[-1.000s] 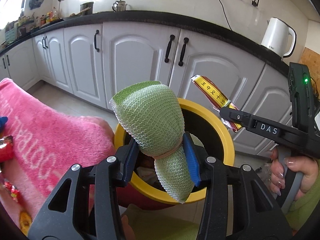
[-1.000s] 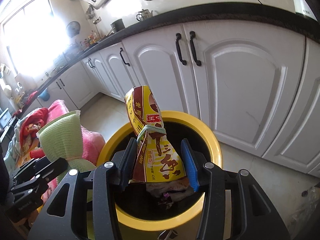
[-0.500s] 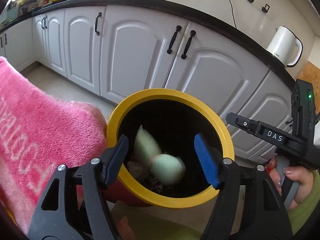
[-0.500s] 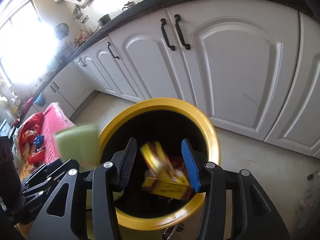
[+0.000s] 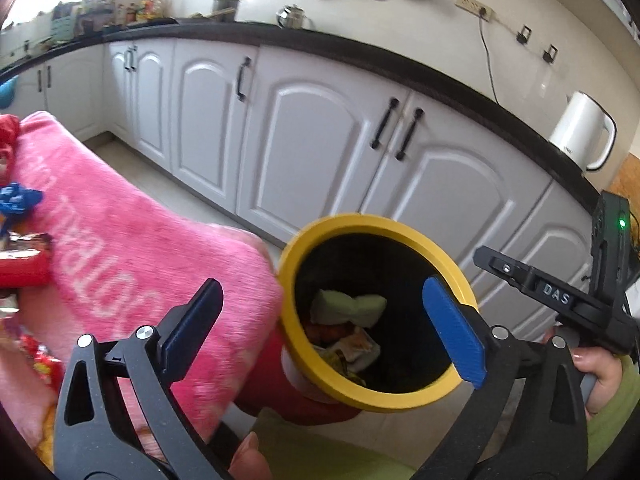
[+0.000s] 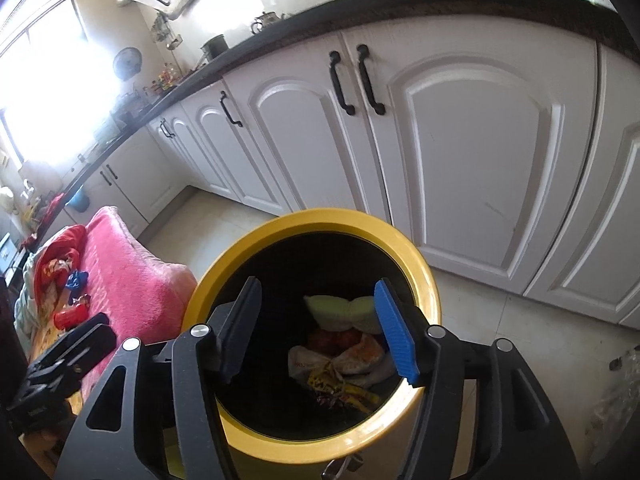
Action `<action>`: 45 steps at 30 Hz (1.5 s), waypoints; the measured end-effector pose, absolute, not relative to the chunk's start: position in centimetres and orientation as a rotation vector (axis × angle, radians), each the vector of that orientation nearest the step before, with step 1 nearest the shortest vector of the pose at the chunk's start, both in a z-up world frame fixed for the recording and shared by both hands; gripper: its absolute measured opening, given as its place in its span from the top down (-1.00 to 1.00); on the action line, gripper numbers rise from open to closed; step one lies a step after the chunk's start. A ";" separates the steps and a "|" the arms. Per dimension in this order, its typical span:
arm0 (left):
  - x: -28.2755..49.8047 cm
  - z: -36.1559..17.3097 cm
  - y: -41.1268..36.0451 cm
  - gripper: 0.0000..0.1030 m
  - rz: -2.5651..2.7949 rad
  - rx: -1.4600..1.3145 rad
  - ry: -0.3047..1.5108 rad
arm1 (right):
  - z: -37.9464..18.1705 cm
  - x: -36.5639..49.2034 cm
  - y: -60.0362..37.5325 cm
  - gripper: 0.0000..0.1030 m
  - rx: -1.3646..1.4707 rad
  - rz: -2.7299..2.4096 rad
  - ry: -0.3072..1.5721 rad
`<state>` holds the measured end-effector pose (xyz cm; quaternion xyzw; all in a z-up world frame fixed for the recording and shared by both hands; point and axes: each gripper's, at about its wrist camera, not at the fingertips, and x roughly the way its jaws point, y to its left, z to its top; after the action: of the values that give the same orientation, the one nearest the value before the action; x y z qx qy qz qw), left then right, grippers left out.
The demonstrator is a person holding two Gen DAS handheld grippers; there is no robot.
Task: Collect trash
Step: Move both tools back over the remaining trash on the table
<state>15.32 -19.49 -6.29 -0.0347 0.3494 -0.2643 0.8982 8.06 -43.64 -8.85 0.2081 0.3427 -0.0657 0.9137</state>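
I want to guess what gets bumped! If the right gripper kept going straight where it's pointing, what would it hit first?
Probably the trash in the yellow bin. The open, empty right gripper points into its mouth, at the green mesh bundle on top. Depth is hard to judge.

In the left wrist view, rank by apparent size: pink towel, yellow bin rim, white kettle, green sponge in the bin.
1. pink towel
2. yellow bin rim
3. white kettle
4. green sponge
Kettle and sponge look close; distance makes that order unsure.

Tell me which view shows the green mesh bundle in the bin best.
The right wrist view: it looks almost straight down into the yellow bin, so the green mesh bundle lies unobstructed on the trash. The left wrist view shows it too, but smaller and from an angle.
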 end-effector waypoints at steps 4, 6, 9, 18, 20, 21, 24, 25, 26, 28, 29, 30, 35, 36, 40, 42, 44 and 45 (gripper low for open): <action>15.1 -5.4 -17.5 -0.78 -0.498 -0.087 0.691 | -7.9 8.2 -42.6 -0.20 0.398 -0.116 0.685; 15.0 -5.1 -16.5 -0.78 -0.477 -0.090 0.678 | -7.3 8.1 -41.9 -0.24 0.376 -0.105 0.667; 14.6 -4.7 -15.0 -0.78 -0.440 -0.099 0.659 | -6.6 8.0 -40.9 -0.29 0.350 -0.092 0.647; 13.6 -3.0 -10.5 -0.78 -0.352 -0.142 0.594 | -4.9 7.8 -37.4 -0.38 0.287 -0.023 0.601; 13.4 -2.7 -9.7 -0.78 -0.337 -0.152 0.580 | -4.6 7.7 -36.7 -0.38 0.277 -0.009 0.594; 13.3 -2.5 -9.3 -0.78 -0.327 -0.157 0.571 | -4.4 7.7 -36.2 -0.38 0.276 0.006 0.590; 13.1 -1.9 -8.0 -0.78 -0.301 -0.172 0.551 | -3.9 7.7 -34.8 -0.39 0.253 0.036 0.580; 13.0 -1.8 -7.6 -0.78 -0.294 -0.179 0.546 | -3.7 7.6 -34.3 -0.39 0.241 0.047 0.574; 13.0 -1.6 -7.2 -0.78 -0.285 -0.184 0.542 | -3.5 7.6 -33.8 -0.40 0.232 0.057 0.569; 12.8 -1.5 -6.5 -0.78 -0.270 -0.192 0.537 | -3.3 7.5 -33.0 -0.45 0.215 0.072 0.564; 12.8 -1.5 -6.1 -0.78 -0.262 -0.198 0.534 | -3.1 7.6 -32.6 -0.45 0.208 0.079 0.562; 12.7 -1.4 -5.6 -0.78 -0.253 -0.205 0.531 | -3.0 7.6 -32.2 -0.45 0.201 0.089 0.559; 12.5 -1.1 -3.5 -0.78 -0.212 -0.232 0.521 | -2.6 7.7 -30.1 -0.46 0.163 0.133 0.562; 12.5 -1.0 -3.0 -0.78 -0.202 -0.238 0.517 | -2.5 7.8 -29.9 -0.46 0.158 0.140 0.563; 12.4 -0.9 -1.3 -0.78 -0.165 -0.259 0.510 | -2.4 7.8 -28.3 -0.46 0.129 0.172 0.568; 12.4 -0.9 -0.3 -0.78 -0.145 -0.269 0.514 | -2.3 7.9 -27.4 -0.46 0.116 0.190 0.571; 12.5 -1.0 0.6 -0.78 -0.125 -0.280 0.524 | -2.2 8.0 -26.6 -0.46 0.107 0.211 0.571; 12.5 -1.1 1.2 -0.78 -0.115 -0.287 0.530 | -2.2 8.1 -26.0 -0.47 0.095 0.227 0.573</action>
<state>12.53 1.24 -1.09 -0.1412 0.2607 -0.0567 0.9534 8.13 -26.00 -2.18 0.0469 0.2817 0.1117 0.9518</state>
